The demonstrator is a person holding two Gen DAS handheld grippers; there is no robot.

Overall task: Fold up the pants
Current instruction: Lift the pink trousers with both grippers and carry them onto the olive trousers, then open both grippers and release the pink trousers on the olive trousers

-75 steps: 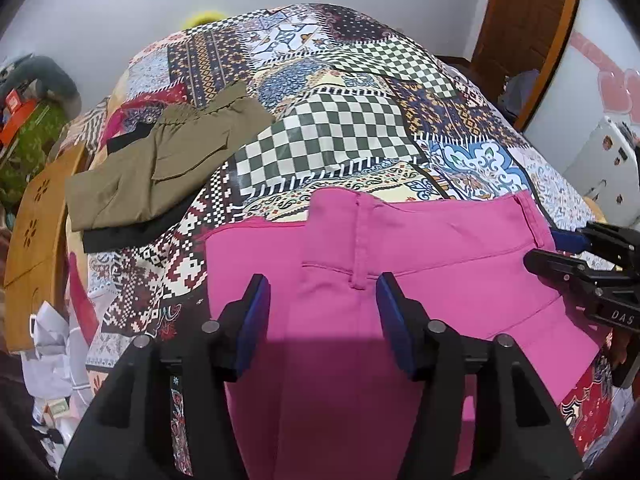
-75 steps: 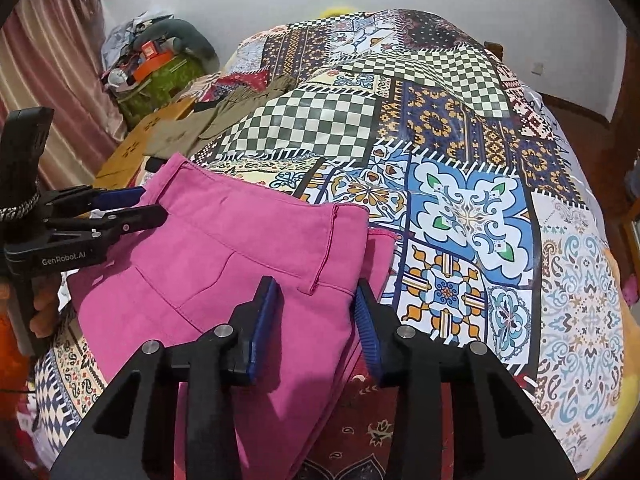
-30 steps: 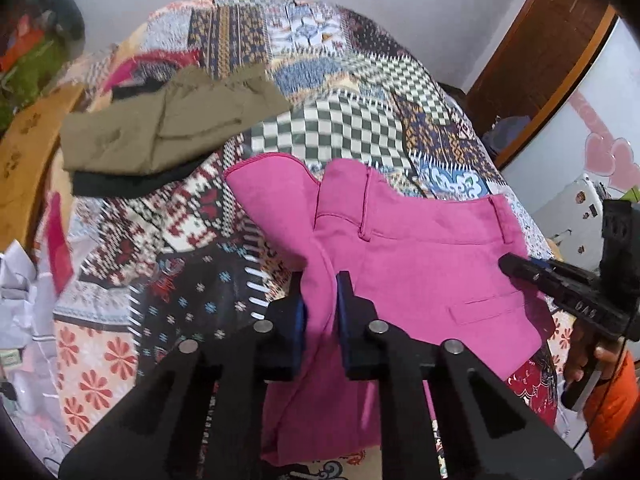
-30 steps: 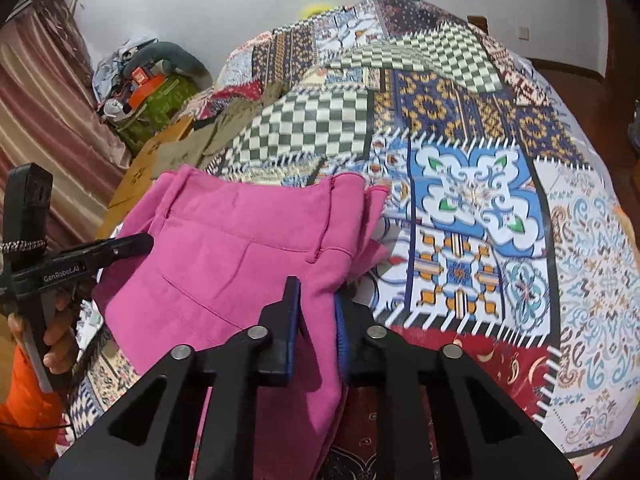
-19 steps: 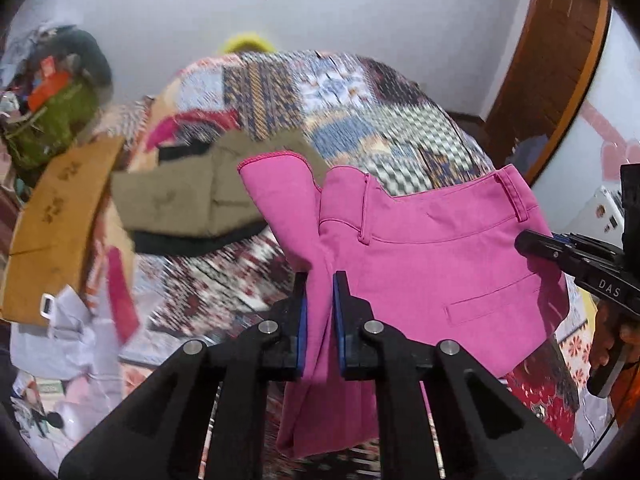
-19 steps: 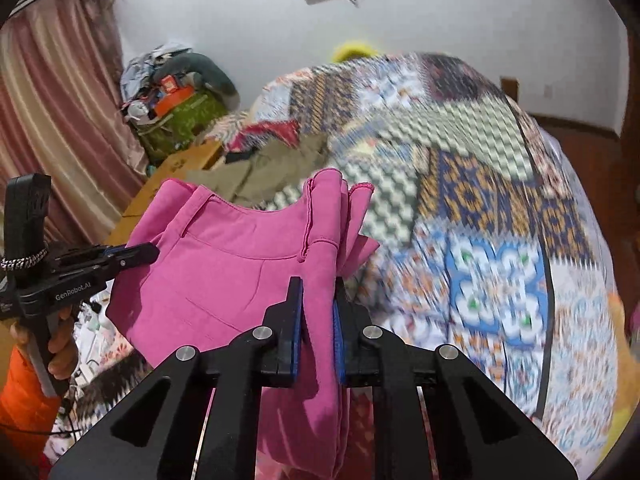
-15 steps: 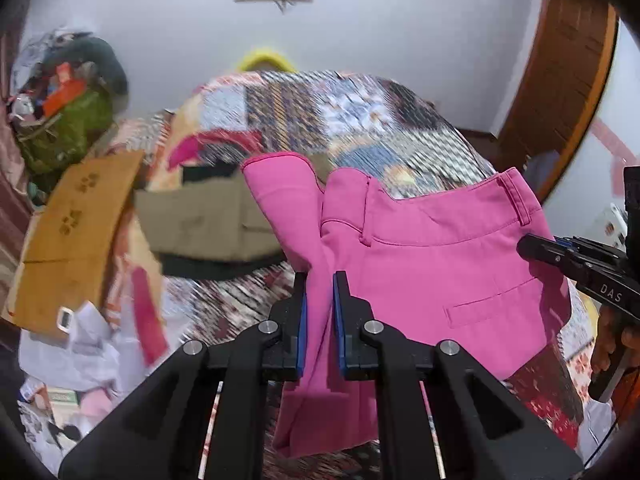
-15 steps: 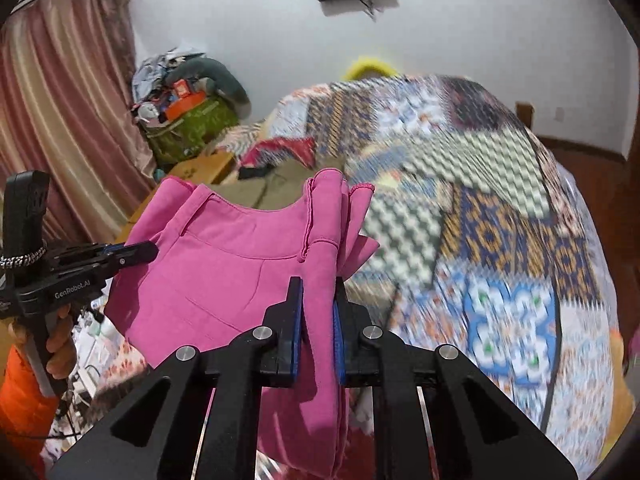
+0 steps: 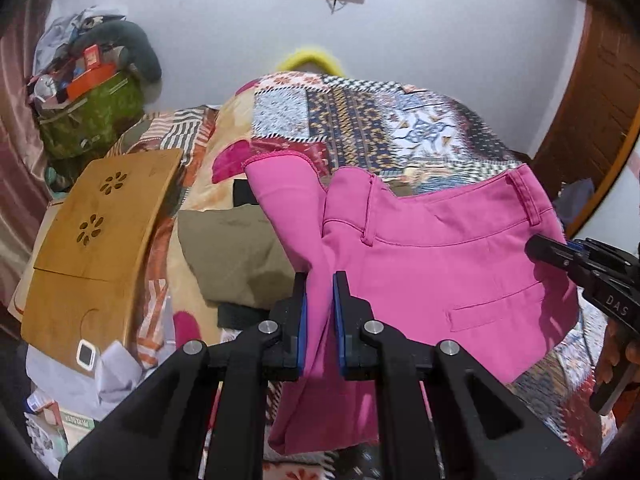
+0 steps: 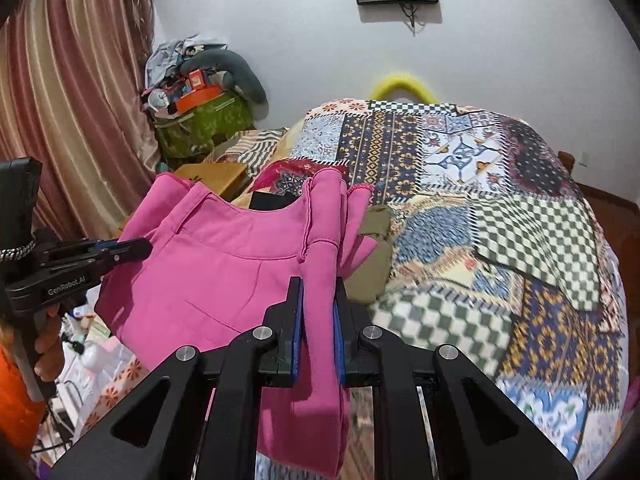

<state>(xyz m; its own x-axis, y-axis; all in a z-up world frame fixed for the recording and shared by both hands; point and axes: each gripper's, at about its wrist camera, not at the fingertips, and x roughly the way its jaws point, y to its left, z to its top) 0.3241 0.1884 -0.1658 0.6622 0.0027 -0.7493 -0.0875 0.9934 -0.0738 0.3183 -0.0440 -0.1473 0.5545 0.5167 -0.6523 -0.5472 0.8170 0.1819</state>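
Bright pink pants (image 9: 432,272) hang in the air above the bed, stretched by their waistband between both grippers. In the left wrist view my left gripper (image 9: 319,312) is shut on one bunched end of the waistband, and the cloth droops below its blue pads. My right gripper (image 9: 560,254) shows at the far right, clamped on the other end. In the right wrist view the right gripper (image 10: 318,312) is shut on a gathered fold of the pants (image 10: 224,280). The left gripper (image 10: 120,250) holds the far end, with a hand around its handle.
Folded olive pants (image 9: 236,256) lie on a black garment on the patchwork bedspread (image 10: 520,240). A wooden lap table (image 9: 96,232) and loose papers sit left of the bed. A green bag (image 10: 196,128), a curtain (image 10: 72,100) and a wooden door (image 9: 600,100) border the room.
Both grippers closed on the waistband ends and then lifted the pink pants off the bed. The views have tilted up, so the wall and the olive pants now show behind the cloth.
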